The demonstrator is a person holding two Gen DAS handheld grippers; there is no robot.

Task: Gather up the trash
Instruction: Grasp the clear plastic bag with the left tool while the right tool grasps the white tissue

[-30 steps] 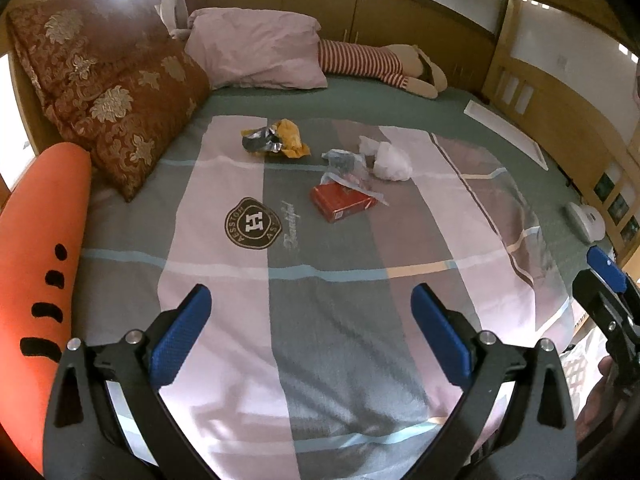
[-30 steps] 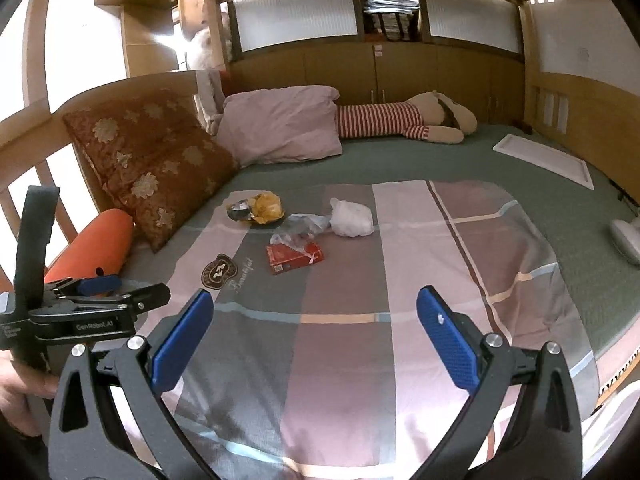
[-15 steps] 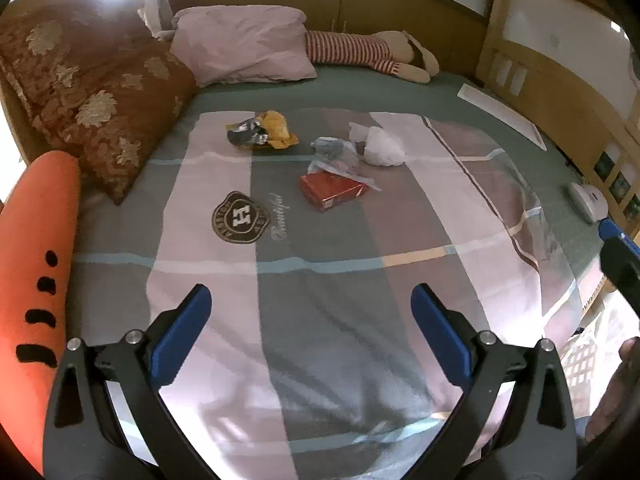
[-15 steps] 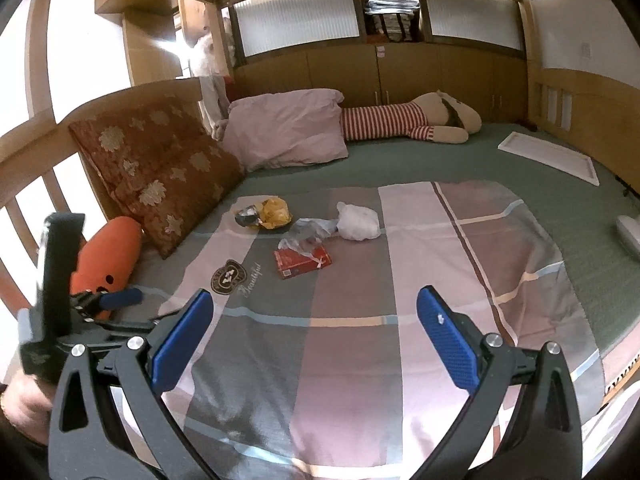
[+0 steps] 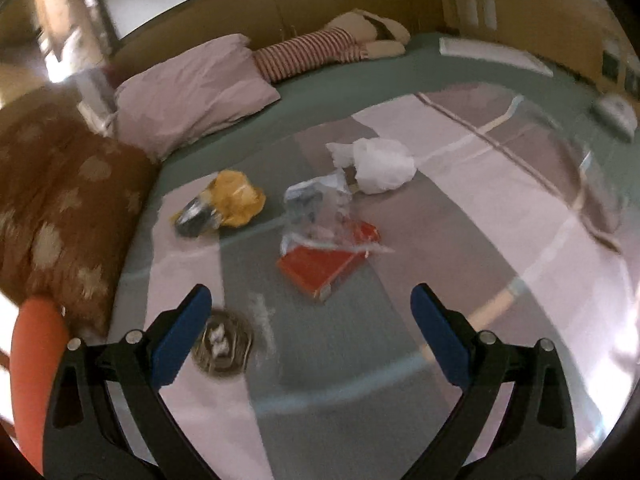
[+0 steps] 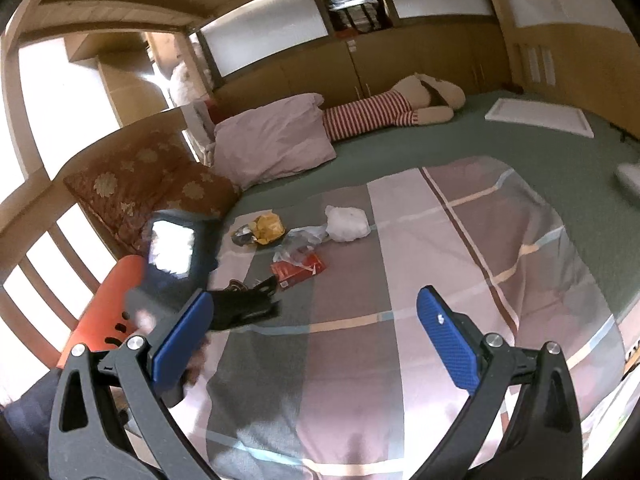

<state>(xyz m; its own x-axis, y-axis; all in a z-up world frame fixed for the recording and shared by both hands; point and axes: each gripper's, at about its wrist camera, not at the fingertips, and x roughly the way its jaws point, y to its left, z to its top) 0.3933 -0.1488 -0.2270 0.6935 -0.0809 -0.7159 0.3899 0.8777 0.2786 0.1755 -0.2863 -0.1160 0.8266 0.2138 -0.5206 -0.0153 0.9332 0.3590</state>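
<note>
**Trash cluster ahead of the left tongs**

A wood-panelled bedroom holds a wide bed (image 5: 460, 64) with a green sheet, and a striped blanket (image 5: 500, 208) covers the half of it toward the foot. The trash lies in a loose cluster on the blanket near its head edge, toward the left side of the bed. The cluster is made up of a red box (image 5: 320, 268), a crumpled clear wrapper (image 5: 316, 208) lying partly over the box, a white plastic bag (image 5: 384, 164) beyond them and a yellow wrapper (image 5: 236, 196) off to the left.

The left gripper (image 5: 310, 334) has its jaws spread wide and holds nothing. The red box sits just ahead of it, roughly on the midline between the blue pads. The box's long axis runs slantwise across that approach, with the near corner pointing toward the foot edge and the far end tucked under the clear wrapper.

The right gripper (image 6: 312, 334) is also spread and empty, and hangs well back nearer the foot edge. From its view the left tool appears between it and the trash, so the left is probably the nearer one for the first pick. The blur hides finer detail.
</note>
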